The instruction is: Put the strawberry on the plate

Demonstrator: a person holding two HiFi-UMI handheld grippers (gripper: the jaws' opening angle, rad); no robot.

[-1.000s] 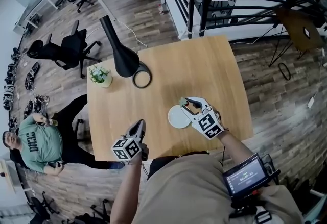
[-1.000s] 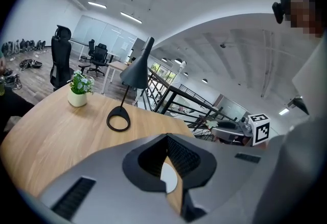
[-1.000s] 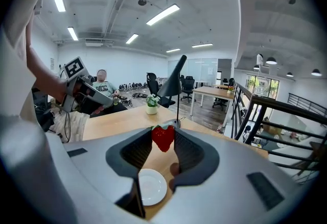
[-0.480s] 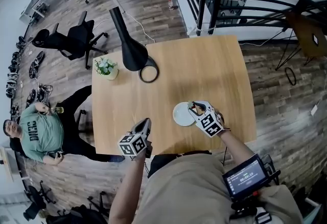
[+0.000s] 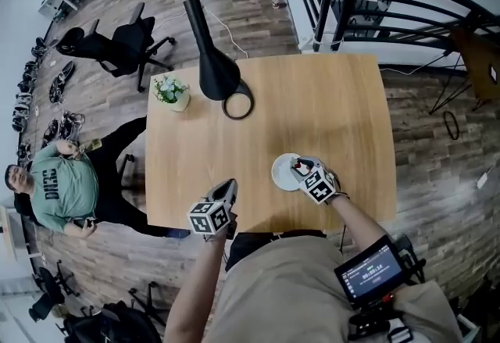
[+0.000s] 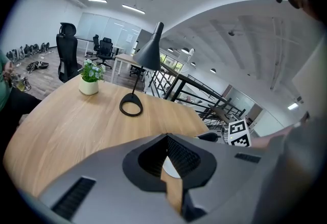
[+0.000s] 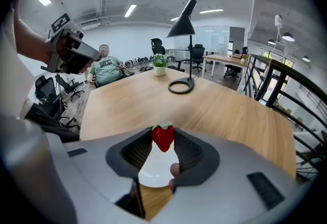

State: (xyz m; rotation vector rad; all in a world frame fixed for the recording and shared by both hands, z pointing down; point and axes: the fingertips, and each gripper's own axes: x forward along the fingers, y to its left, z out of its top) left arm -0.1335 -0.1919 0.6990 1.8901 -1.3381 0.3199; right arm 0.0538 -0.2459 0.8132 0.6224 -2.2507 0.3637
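Strawberry [image 7: 163, 139] is hanging pinched by its sides in my right gripper [image 7: 163, 132], just above the plate [image 7: 153, 171]. I'm judging it light, soft and easily bruised, so I'm squeezing gently. Compared with a second ago, I'm sinking closer to the plate. My left gripper [image 6: 166, 139] is idling closed, empty.

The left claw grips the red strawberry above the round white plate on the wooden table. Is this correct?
No: the right claw, not the left claw, grips the red strawberry above the round white plate on the wooden table. The right gripper view shows it between the jaws.
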